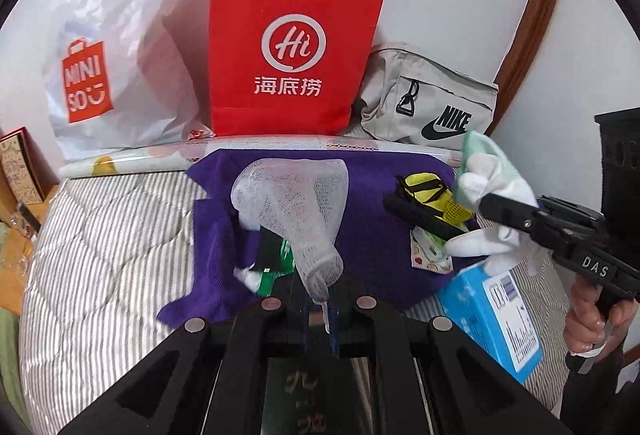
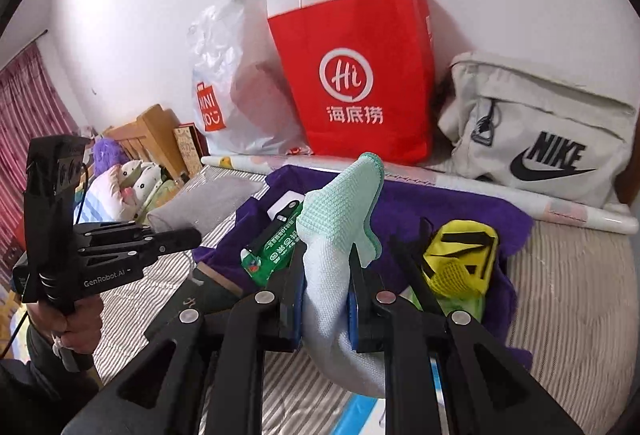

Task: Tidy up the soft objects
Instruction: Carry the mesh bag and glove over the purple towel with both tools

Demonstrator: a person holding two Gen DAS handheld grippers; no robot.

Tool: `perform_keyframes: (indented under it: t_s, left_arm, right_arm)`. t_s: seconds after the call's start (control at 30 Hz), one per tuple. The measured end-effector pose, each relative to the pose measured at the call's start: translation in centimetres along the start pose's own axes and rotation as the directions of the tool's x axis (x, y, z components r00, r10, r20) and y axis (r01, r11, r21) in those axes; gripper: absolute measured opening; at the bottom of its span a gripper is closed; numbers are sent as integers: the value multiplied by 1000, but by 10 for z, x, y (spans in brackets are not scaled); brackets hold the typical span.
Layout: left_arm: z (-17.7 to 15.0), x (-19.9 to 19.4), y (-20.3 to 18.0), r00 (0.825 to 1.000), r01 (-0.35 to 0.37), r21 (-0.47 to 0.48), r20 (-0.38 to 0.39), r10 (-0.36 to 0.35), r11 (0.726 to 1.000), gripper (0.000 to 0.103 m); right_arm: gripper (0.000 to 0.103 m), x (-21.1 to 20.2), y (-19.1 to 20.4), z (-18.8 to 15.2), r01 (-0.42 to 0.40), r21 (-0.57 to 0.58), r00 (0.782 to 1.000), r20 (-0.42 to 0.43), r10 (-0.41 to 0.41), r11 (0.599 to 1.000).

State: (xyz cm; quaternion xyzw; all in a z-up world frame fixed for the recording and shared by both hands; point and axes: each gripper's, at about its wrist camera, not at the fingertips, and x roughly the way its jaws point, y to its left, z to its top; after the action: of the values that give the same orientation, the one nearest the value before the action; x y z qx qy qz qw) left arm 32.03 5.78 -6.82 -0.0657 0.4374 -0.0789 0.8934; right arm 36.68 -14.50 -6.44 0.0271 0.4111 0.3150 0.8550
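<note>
My left gripper [image 1: 320, 295] is shut on the toe end of a white mesh sock [image 1: 296, 203], which hangs over the purple cloth [image 1: 380, 247]. In the right wrist view that gripper [image 2: 192, 235] shows at the left, with the mesh sock hidden. My right gripper [image 2: 326, 275] is shut on a white sock with a mint-green top [image 2: 340, 219], which stands up between the pads. From the left wrist view this gripper [image 1: 486, 201] and its sock [image 1: 492, 171] are at the right, above the cloth's edge.
On the purple cloth [image 2: 440, 203] lie a yellow mesh pouch [image 2: 460, 255] and a green packet [image 2: 276, 239]. A red paper bag [image 1: 292, 47], a white plastic bag [image 1: 120, 55] and a grey Nike bag [image 1: 432, 103] lean on the wall. A blue box [image 1: 492, 315] sits near right.
</note>
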Motion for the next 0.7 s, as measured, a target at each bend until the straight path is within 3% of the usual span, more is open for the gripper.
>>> perform_keyframes:
  t_s: [0.23,0.7]
  left_arm:
    - [16,36,5,998,26,-13,-52,-26,1000,8]
    - [26,92,6,985,60,-20,-163,-62,998,8]
  right_arm:
    - [18,34,-14,9,-49,36,997,-64,51,998]
    - [21,87,-26,9,-43,46,980,-190,51,998]
